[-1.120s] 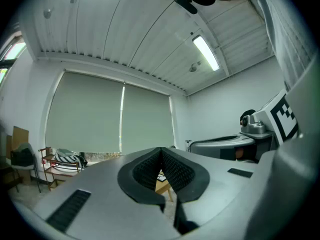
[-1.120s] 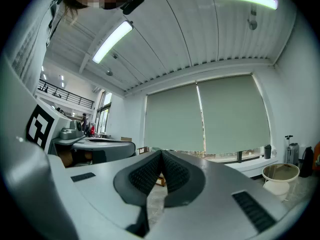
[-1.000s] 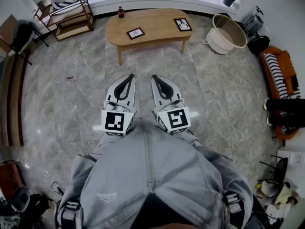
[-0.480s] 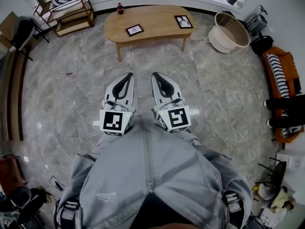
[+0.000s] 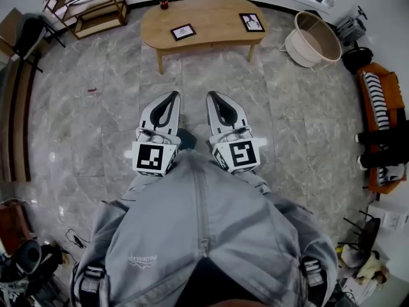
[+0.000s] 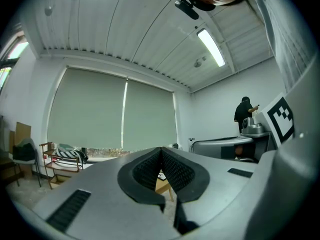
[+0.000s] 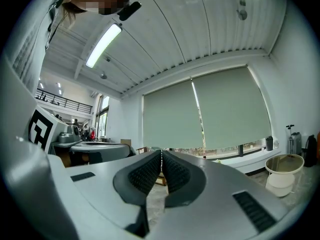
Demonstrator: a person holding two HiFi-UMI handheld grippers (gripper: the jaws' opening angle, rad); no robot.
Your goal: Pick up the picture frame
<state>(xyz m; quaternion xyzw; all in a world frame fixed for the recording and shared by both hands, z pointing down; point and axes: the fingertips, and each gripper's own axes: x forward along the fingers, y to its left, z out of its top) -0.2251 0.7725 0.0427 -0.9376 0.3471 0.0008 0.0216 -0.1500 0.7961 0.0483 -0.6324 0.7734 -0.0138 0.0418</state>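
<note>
Two black picture frames lie flat on a low wooden table [image 5: 211,34] far ahead: one frame [image 5: 183,31] near the middle, the other frame [image 5: 252,22] at the right end. My left gripper [image 5: 172,96] and right gripper [image 5: 213,96] are held side by side over the marble floor, well short of the table. Both are shut with nothing between the jaws. In the left gripper view the left gripper [image 6: 161,150] has its pads pressed together, with a bit of the table showing behind. The right gripper [image 7: 161,153] looks the same in the right gripper view.
A small dark bottle [image 5: 163,1] stands at the table's far edge. A round white basket [image 5: 313,39] sits right of the table, a wooden shelf rack [image 5: 86,11] at the back left, an orange sofa [image 5: 377,107] along the right wall. Grey marble floor [image 5: 102,120] lies between me and the table.
Both grippers and I have moved forward toward the table; the table and frames sit nearer in the head view. The jaws stayed shut.
</note>
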